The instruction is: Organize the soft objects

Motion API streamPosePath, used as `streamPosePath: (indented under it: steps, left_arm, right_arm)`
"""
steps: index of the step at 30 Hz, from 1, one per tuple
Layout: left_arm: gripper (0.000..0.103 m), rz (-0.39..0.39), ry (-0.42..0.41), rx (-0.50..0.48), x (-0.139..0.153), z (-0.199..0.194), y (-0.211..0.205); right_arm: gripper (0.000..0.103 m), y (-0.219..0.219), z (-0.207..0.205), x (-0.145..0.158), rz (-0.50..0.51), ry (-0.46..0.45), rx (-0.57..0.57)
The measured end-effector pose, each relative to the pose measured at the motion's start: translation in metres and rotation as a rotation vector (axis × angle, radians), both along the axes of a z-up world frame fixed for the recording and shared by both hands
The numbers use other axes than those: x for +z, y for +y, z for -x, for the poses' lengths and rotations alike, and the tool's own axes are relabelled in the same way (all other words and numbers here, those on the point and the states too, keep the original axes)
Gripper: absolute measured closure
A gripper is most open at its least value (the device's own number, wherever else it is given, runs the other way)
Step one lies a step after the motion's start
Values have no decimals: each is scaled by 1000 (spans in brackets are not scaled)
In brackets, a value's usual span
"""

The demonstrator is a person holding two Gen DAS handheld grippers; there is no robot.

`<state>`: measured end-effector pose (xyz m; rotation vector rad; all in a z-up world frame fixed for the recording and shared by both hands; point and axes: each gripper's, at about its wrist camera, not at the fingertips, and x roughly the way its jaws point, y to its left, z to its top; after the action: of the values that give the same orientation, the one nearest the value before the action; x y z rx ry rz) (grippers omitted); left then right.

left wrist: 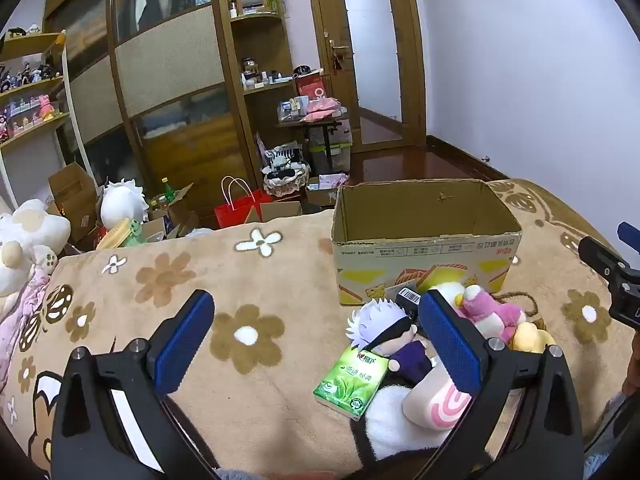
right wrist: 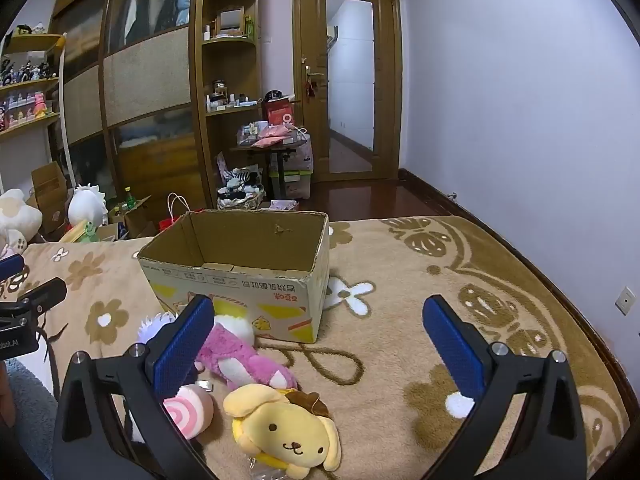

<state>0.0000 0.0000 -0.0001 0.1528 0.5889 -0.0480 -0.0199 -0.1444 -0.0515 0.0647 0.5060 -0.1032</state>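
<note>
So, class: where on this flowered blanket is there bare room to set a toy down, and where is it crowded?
Bare blanket lies left of the open cardboard box, and more lies right of the box toward the wall. It is crowded in front of the box: yellow dog plush, pink plush, white-haired doll and green tissue pack lie bunched.

Fuzzy blanket (right wrist: 392,344), matt cardboard box (right wrist: 240,280)

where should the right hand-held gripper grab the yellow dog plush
Grip the yellow dog plush across its round head, coming down from above with the open right hand-held gripper. It lies face up on the blanket, the head its widest soft part, with bare blanket on its right.
</note>
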Motion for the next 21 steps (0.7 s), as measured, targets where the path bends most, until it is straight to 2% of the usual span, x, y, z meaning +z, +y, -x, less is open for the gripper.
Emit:
streamPosePath:
  steps: [21]
  left_arm:
    - [2, 0, 9, -7, -1, 1, -2]
  right_arm:
    - [0, 0, 0, 1, 2, -8, 0]
